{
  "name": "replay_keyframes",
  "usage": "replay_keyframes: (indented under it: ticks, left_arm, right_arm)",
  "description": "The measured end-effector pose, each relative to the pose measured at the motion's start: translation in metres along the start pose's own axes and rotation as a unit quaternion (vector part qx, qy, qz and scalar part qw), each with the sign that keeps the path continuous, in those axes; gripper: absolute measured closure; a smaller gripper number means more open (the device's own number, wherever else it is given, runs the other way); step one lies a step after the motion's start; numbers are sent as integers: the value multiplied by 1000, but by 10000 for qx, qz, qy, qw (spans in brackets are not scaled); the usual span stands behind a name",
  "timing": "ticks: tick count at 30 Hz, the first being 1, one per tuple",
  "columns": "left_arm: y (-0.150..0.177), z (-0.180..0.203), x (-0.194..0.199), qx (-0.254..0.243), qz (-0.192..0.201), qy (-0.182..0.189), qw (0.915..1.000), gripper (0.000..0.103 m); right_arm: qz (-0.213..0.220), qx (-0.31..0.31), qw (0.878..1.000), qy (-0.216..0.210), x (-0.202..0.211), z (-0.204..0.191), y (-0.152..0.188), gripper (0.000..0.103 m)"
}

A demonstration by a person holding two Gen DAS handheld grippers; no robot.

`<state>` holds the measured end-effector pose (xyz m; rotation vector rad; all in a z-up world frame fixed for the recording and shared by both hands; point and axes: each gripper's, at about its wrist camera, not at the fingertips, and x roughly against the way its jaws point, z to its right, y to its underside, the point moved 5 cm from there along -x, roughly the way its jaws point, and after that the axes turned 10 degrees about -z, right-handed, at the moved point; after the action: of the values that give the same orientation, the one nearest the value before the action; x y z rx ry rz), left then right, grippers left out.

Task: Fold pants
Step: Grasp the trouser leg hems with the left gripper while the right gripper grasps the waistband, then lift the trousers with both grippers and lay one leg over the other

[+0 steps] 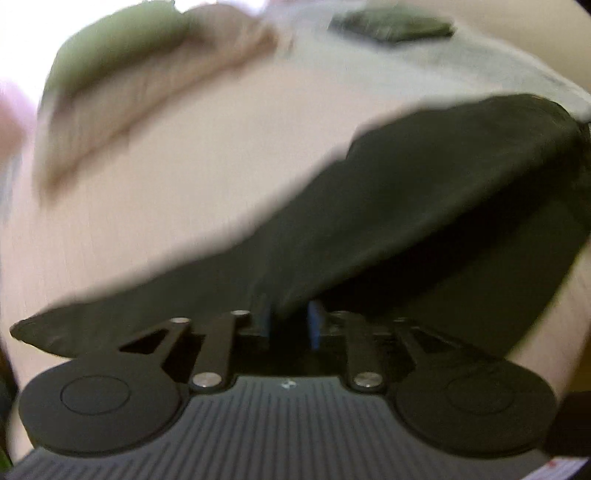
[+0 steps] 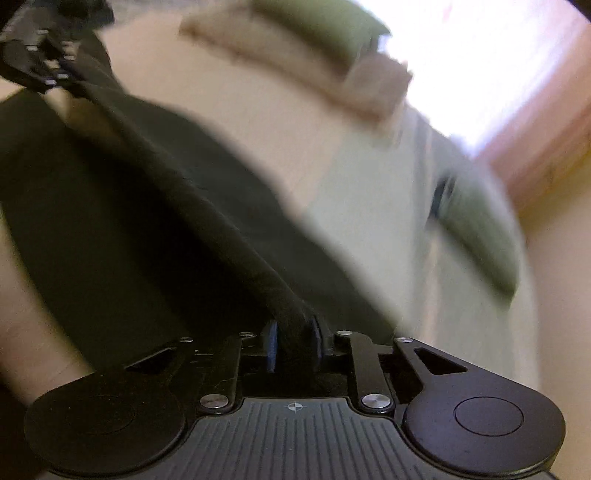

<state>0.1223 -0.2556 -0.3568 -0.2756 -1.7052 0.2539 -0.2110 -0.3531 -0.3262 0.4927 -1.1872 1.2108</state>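
Observation:
Dark green-black pants [image 1: 424,206] hang stretched over a pale bed surface [image 1: 155,229]. My left gripper [image 1: 290,325] is shut on an edge of the cloth, blue pads pinching it. In the right wrist view the same pants [image 2: 155,206] run as a taut ridge from my right gripper [image 2: 293,347], which is shut on the fabric, up to the other gripper [image 2: 44,66] at the top left. Both views are blurred by motion.
Folded clothes in green and beige [image 1: 140,81] lie at the far side of the bed, with a dark folded piece [image 1: 391,24] beyond. A light grey-green sheet [image 2: 388,221] and a green garment [image 2: 480,229] lie to the right. Bright window light [image 2: 461,55] is behind.

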Motion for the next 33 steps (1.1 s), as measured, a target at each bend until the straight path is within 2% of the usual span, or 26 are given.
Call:
replay_keyframes:
  ticks: [2,5,7,8,9,10,11,12,14,16,17,18,20,22,25,26,27,28,30,32,33]
  left_arm:
    - [33,2,-5,369,-329,211,9986,80]
    - [59,-10,0,793,-448,409,9950,74]
    - [68,-32,5,1294,-384,439,9899,70]
    - [73,-47,7,1702,-345,464,9837,68]
    - [76,-60,7,2104,-308,480,9759,67]
    - [81,-78,6,2585,-266,490,9644,67]
    - [85,-94,4,3056,-214,497,9506,67]
    - [91,-112,1,3565,-142,519,9328,67]
    - [103,-146,-7,4593,13,628,8860,67]
    - [110,-170,-18,5361,224,820,8399,67]
    - [111,-180,-24,5624,310,838,8220,67]
    - [112,-188,-30,5825,412,839,8075,67]
    - [98,-207,-45,6050,581,909,7889,67]
    - [96,-213,-53,6153,607,1005,7795,66]
    - [99,-219,-68,6259,428,1057,7716,67]
    - [102,-215,-65,6269,413,1044,7710,82]
    - [102,-215,-60,6216,407,900,7770,102]
    - [102,-216,-53,6094,487,823,7870,103]
    - [96,-214,-31,5883,858,810,8000,103]
    - [93,-208,-21,5665,833,709,8168,100]
    - [95,-205,-24,5618,677,673,8217,96]
  right_arm:
    - [-653,-386,9969,-220,-11,-24,25,83]
    - [-977,-1589,9808,-573,-20,-29,50,82]
    - [-955,-2644,9565,-785,-22,-14,61,80]
    - [-873,-3160,9406,-883,-22,-2,68,79]
    - [-751,-3733,9196,-966,-23,11,74,74]
    - [-648,-4229,8981,-1021,-25,24,78,68]
    - [-534,-4806,8684,-1098,-27,38,85,64]
    - [-418,-5287,8394,-1189,-31,50,93,60]
    - [-167,-6293,7643,-1402,-42,71,109,55]
    - [34,-6819,7134,-1615,-49,81,121,53]
    - [143,-6952,6987,-1682,-50,83,122,53]
    - [216,-7007,6925,-1704,-52,86,124,53]
    - [270,-6980,6957,-1677,-53,95,127,52]
    - [247,-6911,7034,-1640,-54,99,128,52]
    - [224,-6961,6986,-1640,-61,103,136,52]
    - [233,-7002,6940,-1659,-62,104,139,52]
    - [249,-7042,6895,-1677,-63,104,141,52]
    - [275,-7081,6847,-1703,-62,105,144,52]
    - [315,-7123,6801,-1706,-64,108,149,52]
    - [379,-7152,6754,-1757,-66,112,153,52]
    - [410,-7157,6735,-1803,-66,112,154,52]
